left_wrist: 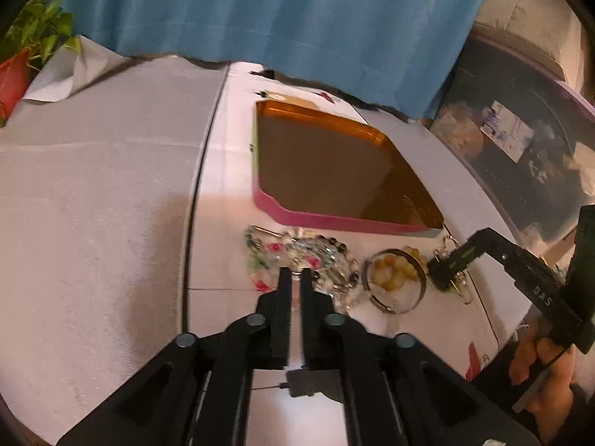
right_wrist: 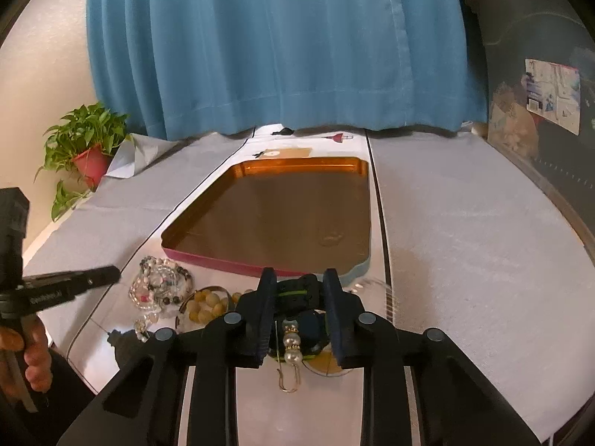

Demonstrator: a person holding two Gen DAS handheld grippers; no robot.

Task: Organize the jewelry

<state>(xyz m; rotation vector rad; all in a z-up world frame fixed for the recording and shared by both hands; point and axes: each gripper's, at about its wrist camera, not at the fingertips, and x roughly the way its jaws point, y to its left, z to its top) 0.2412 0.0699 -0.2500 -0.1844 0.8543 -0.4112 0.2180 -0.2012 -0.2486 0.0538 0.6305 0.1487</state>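
Jewelry lies in a small cluster on the near part of a worktop (right_wrist: pixel 465 230) covered with pale, slightly nubbly cloth, just in front of a tray. A blue curtain (right_wrist: pixel 275 48) with soft vertical folds is seen hanging behind the worktop, and a leafy plant in a red pot (right_wrist: pixel 91 160) stands at its far left corner.

The tray (right_wrist: pixel 208 200) is a shallow rectangle with rounded corners; its inside is a glossy amber-brown, its outer wall pink along the near side, and nothing is seen lying in it.

The left gripper (left_wrist: pixel 295 273) is shown with its black jaws drawn nearly together, only a thin slit left between them. They are set down at the near edge of a tangle of bead bracelets (left_wrist: pixel 316 256), made of clear, dark and pink beads; whether a strand is pinched cannot be told.

The right gripper (right_wrist: pixel 299 278) is shown with its jaws pressed on a dark wristwatch (right_wrist: pixel 297 291), whose strap carries a thin green line.

Between the two gripper heads, a round metal-rimmed dish (left_wrist: pixel 396 278) is seen holding smooth yellow beads (left_wrist: pixel 390 271). Below the watch, a pearl earring (right_wrist: pixel 292 349) is laid out: white round pearls with gold spacers and a thin gold wire hook.

A hand (right_wrist: pixel 35 353) is seen wrapped around the left gripper's handle.
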